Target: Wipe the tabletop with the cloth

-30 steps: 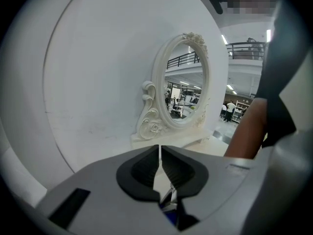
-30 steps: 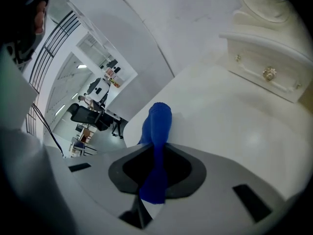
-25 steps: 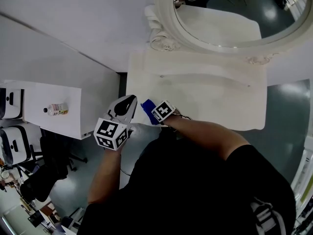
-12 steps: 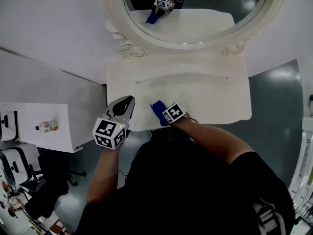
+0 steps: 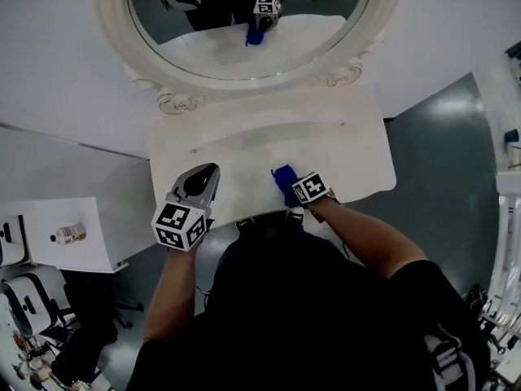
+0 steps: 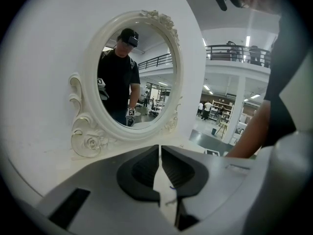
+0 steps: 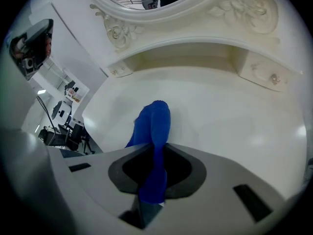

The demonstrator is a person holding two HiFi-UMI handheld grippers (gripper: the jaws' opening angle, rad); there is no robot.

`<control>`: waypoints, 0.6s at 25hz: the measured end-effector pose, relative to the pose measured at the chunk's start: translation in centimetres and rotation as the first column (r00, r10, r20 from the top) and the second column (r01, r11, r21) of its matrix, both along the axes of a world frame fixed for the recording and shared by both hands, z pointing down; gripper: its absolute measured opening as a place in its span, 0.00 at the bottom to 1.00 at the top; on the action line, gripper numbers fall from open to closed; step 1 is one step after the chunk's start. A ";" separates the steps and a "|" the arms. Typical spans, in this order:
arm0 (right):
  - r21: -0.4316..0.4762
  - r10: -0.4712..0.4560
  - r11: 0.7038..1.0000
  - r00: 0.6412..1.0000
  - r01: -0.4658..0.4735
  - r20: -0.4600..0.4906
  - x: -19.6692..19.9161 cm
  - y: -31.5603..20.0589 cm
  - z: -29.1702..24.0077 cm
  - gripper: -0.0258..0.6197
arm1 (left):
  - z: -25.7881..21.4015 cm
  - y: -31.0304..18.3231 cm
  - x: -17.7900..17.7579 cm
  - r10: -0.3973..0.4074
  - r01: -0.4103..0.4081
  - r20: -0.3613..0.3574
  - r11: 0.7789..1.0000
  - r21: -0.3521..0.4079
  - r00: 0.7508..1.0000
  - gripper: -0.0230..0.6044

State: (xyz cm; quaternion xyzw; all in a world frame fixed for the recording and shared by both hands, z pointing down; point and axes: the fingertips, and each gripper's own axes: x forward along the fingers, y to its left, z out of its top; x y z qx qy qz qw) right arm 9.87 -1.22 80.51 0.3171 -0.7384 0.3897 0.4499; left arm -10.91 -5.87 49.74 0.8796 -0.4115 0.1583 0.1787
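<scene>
Right gripper view: the right gripper [image 7: 155,153] is seen clenched on a folded blue cloth [image 7: 154,121], whose free end is laid on the glossy white tabletop [image 7: 220,116]. In the left gripper view, the left gripper [image 6: 160,153] is closed on nothing before an ornate white-framed oval mirror [image 6: 132,72]. In the head view, both pairs of jaws are largely hidden.

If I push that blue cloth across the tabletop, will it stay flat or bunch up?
Probably bunches: the blue cloth sags in soft folds from the right gripper, so it looks floppy and light. The tabletop looks smooth and glossy, so it should slide easily.
</scene>
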 end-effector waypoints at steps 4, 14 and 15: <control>0.014 0.063 0.998 0.998 -0.063 -0.026 6.1 -0.3 0.0 0.12 | 0.3 -0.3 2.5 0.014 -0.014 -0.002 1.000 -0.003 1.000 0.08; 0.051 0.216 0.976 0.970 -0.212 -0.112 20.3 -1.1 -0.1 0.12 | 0.9 -0.6 9.0 0.062 -0.063 -0.006 0.998 -0.008 0.998 0.08; 0.053 0.232 0.973 0.965 -0.227 -0.120 21.6 -1.1 -0.1 0.12 | 0.9 -0.7 9.6 0.068 -0.069 -0.006 0.998 -0.007 0.998 0.08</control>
